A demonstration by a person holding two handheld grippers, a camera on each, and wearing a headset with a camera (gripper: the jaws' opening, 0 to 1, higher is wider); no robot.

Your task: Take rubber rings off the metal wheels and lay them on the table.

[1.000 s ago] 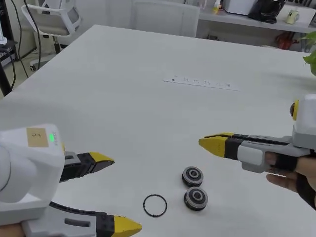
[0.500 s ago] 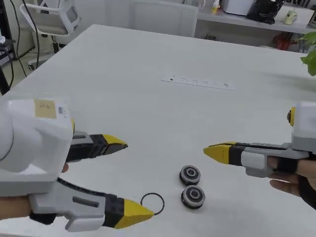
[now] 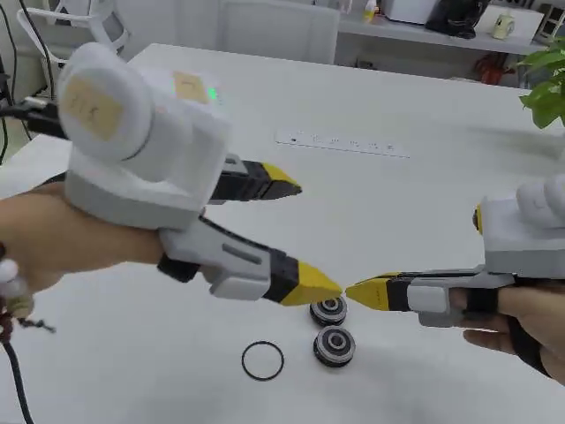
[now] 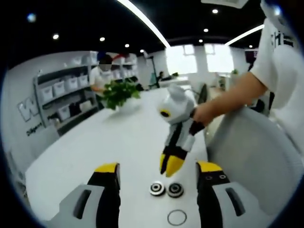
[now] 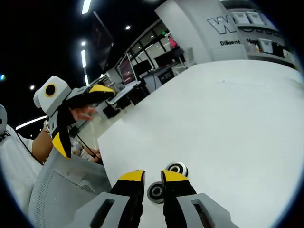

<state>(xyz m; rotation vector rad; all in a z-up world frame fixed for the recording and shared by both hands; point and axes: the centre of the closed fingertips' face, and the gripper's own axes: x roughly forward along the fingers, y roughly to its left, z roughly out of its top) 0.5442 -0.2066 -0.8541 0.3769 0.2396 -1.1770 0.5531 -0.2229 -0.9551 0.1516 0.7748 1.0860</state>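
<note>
Two small metal wheels with black rubber rings lie side by side on the white table, the far wheel (image 3: 329, 310) and the near wheel (image 3: 335, 345). A loose black rubber ring (image 3: 263, 360) lies flat just left of them. My left gripper (image 3: 305, 237) hangs open above the table, its lower tip over the far wheel, with nothing between its jaws. My right gripper (image 3: 357, 291) points in from the right, shut and holding nothing, its tip just above the far wheel. The left gripper view shows both wheels (image 4: 166, 189) and the ring (image 4: 176, 217). One wheel (image 5: 176, 168) lies ahead of the right gripper (image 5: 152, 176).
A white power strip (image 3: 342, 143) lies flat at the table's middle. Office chairs (image 3: 265, 26) stand along the far edge. A green plant (image 3: 543, 93) leans in at the right. The table's left edge (image 5: 114, 126) is near the wheels in the right gripper view.
My left gripper has risen and swung right, so its lower tip now sits over the wheels. My right gripper has dropped slightly toward the far wheel. The wheels and ring have stayed put.
</note>
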